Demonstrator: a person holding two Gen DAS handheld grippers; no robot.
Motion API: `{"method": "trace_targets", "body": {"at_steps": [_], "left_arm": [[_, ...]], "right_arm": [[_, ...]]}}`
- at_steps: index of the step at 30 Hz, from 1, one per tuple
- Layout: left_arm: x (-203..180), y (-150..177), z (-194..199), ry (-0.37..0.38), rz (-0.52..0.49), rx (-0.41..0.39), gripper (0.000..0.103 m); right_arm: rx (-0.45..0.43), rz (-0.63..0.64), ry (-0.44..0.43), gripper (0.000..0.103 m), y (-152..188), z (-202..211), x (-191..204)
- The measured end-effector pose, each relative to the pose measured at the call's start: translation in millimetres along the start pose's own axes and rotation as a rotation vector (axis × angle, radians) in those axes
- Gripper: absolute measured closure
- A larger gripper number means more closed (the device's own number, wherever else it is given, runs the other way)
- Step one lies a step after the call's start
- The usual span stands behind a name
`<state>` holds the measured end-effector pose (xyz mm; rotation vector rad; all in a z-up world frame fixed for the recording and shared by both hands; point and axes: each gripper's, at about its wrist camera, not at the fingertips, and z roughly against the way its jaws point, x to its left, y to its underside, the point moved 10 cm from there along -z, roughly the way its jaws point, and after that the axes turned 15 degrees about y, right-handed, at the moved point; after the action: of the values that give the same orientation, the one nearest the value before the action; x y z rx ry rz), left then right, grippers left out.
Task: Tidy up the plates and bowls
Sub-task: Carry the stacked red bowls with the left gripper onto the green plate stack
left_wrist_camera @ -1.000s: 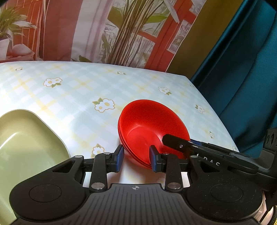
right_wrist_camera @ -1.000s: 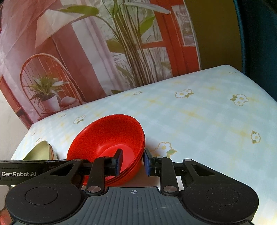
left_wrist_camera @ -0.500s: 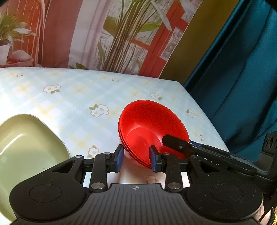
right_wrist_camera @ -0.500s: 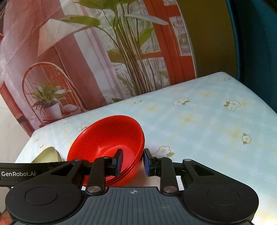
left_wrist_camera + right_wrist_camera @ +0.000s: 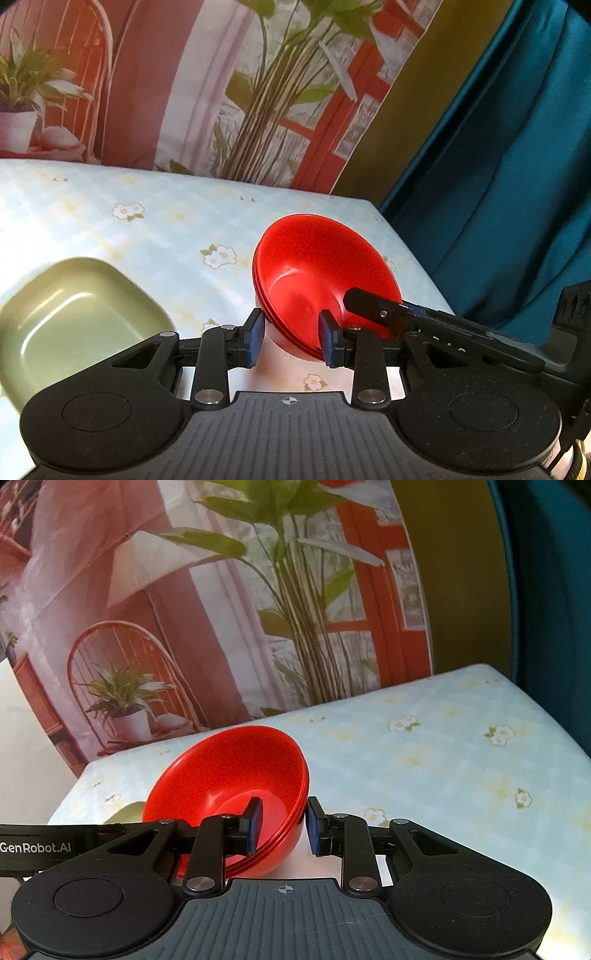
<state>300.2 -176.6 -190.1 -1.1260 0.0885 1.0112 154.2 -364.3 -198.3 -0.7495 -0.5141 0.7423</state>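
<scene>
Lifted higher against the painted backdrop than a second ago, grip unchanged.

Left wrist view: stack of red bowls (image 5: 325, 273) tilted, near rim caught between the blue pads of the left gripper (image 5: 290, 338), one pad outside the wall, the other inside the top bowl. Narrow gap between pads, closed on the rim. Off to the left of the fingers, apart from the stack, a green plate (image 5: 74, 314) on the floral tablecloth (image 5: 147, 221). Reaching in from the right of the fingers, the black arm of the right gripper (image 5: 384, 314), tip at the opposite rim.

Right wrist view: same red bowls (image 5: 229, 775), rim pinched by the right gripper (image 5: 282, 823), left pad (image 5: 255, 823) inside the bowl, right pad outside against the wall. Narrow gap here too, shut on the rim. Sliver of green plate (image 5: 125, 812) just visible past the left finger. Tablecloth (image 5: 443, 757) stretching away to the right.

Likely light, rigid, glossy plastic; slippery under a thin rim pinch, nested bowls apt to slide apart if tilted further. Best hold probably opposite rims, kept level.
</scene>
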Motion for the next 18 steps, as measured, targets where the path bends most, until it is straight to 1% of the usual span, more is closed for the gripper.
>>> {"method": "trace_targets", "body": {"at_steps": [6, 12, 18], "left_arm": [[3, -4, 28, -0.02, -0.021, -0.043, 0.07], [16, -6, 63, -0.059, 0.0, -0.079, 0.07], [35, -6, 88, -0.104, 0.025, -0.107, 0.07]], "right_arm": [[-0.013, 0.021, -0.03, 0.079, -7, 12, 26], [-0.005, 0.059, -0.082, 0.079, -7, 16, 68], [0.016, 0.097, -0.133, 0.079, -1, 13, 113]]}}
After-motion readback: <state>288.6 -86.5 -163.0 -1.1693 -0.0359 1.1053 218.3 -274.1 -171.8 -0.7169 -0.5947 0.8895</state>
